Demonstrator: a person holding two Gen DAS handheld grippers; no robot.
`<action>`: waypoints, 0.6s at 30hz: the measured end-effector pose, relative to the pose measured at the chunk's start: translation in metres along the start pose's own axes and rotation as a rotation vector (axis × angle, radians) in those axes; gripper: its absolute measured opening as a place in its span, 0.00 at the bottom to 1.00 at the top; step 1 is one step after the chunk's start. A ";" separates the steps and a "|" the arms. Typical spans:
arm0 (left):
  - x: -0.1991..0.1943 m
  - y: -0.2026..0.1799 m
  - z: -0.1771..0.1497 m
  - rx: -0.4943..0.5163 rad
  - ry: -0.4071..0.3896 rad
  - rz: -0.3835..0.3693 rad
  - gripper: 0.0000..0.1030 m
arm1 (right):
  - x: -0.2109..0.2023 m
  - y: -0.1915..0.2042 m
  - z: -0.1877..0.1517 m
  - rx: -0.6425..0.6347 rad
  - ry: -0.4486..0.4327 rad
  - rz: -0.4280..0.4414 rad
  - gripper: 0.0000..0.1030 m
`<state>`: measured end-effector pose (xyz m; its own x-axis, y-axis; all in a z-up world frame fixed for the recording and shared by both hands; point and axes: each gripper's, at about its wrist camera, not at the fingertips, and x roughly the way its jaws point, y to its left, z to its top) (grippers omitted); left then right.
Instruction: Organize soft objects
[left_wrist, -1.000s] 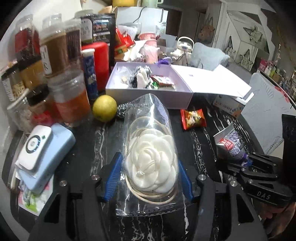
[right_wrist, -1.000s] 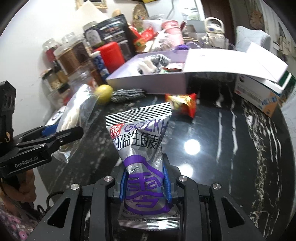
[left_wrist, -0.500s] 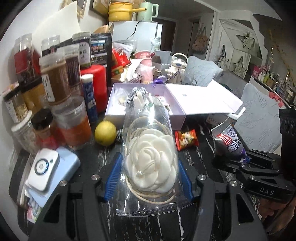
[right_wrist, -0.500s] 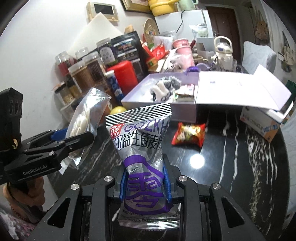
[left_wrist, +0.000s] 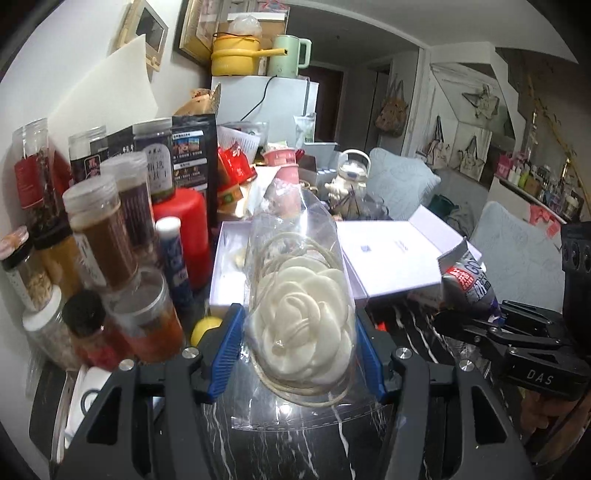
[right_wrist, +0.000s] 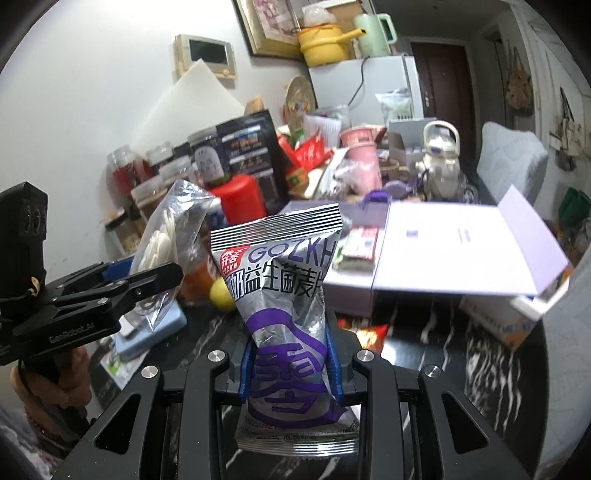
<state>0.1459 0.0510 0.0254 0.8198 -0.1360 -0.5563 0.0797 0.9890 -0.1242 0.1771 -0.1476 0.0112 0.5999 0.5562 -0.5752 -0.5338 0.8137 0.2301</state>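
Left hand-held gripper (left_wrist: 295, 347) clamped on flower bag (left_wrist: 299, 325), right hand-held gripper (right_wrist: 290, 363) pinching silver pouch (right_wrist: 284, 295), both upright, off the surface (right_wrist: 443, 343). Dead ahead, beyond both: open box (left_wrist: 229, 273), long axis crosswise, left nearer by guess.

"GOZKH" on the silver-purple snack bag (right_wrist: 291, 295); "DAS" on the right hand-held gripper (left_wrist: 480, 325); "GenRobot.AI" on the left hand-held gripper (right_wrist: 162, 273).

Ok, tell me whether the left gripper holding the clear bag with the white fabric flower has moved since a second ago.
Yes. The left gripper has risen and advanced toward the open lilac box: its clear bag with the white flower now overlaps the box, and the yellow lemon sits low beside its finger.
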 end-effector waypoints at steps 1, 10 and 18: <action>0.002 0.002 0.004 -0.001 -0.010 0.004 0.55 | 0.000 -0.001 0.003 -0.003 -0.005 0.000 0.30; 0.010 0.010 0.035 0.013 -0.075 0.030 0.55 | 0.009 -0.008 0.041 -0.031 -0.051 0.007 0.30; 0.030 0.015 0.062 0.024 -0.104 0.019 0.55 | 0.027 -0.012 0.072 -0.070 -0.073 0.009 0.30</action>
<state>0.2070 0.0650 0.0582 0.8758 -0.1112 -0.4697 0.0757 0.9927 -0.0938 0.2429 -0.1299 0.0497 0.6354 0.5765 -0.5137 -0.5785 0.7961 0.1779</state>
